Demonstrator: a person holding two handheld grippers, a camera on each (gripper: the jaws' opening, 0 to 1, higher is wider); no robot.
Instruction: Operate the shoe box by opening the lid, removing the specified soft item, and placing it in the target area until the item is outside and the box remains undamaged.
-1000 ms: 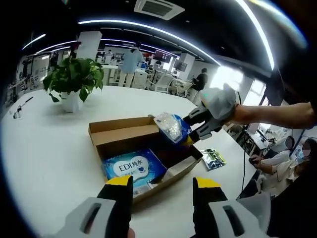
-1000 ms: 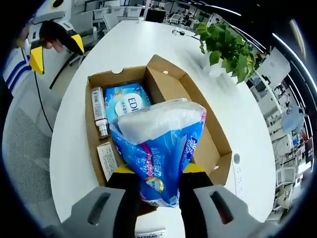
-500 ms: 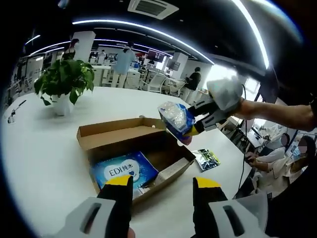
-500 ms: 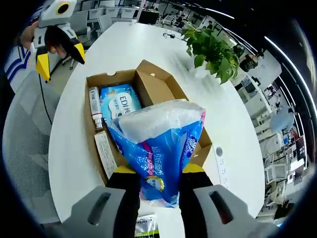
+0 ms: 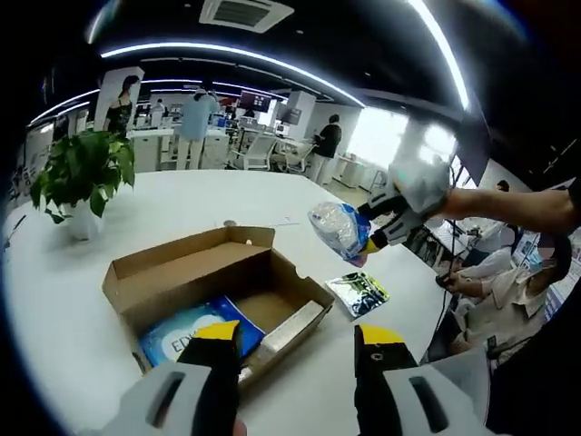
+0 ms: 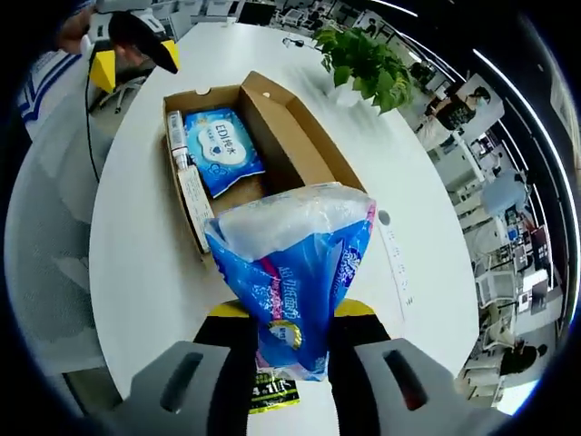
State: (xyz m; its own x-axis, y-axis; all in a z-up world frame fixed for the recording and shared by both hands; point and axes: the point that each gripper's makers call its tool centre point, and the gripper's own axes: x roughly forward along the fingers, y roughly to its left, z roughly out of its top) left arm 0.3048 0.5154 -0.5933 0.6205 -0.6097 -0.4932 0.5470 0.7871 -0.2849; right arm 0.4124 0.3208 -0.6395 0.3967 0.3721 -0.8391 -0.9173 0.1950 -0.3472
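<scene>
An open cardboard shoe box (image 5: pixel 182 263) (image 6: pixel 300 145) lies on the white table, lid folded back. Inside it are a blue wipes pack (image 5: pixel 186 334) (image 6: pixel 221 150), a slim tube (image 6: pixel 175 141) and a white card (image 6: pixel 194 195). My right gripper (image 6: pixel 289 320) is shut on a soft blue-and-white plastic pack (image 6: pixel 295 263), held in the air beside the box and above the table. In the left gripper view that pack (image 5: pixel 338 229) hangs to the right of the box in the right gripper (image 5: pixel 383 227). My left gripper (image 5: pixel 298 338) is open, near the box's front edge, holding nothing.
A small dark printed packet (image 5: pixel 358 293) (image 6: pixel 272 392) lies on the table under the held pack. A potted plant (image 5: pixel 77 177) (image 6: pixel 363 59) stands at the table's far side. A seated person (image 5: pixel 508 291) is beyond the table edge, with office desks behind.
The right gripper carried the soft pack away from above the box, out over the table near the dark packet. Both views have shifted with the hands.
</scene>
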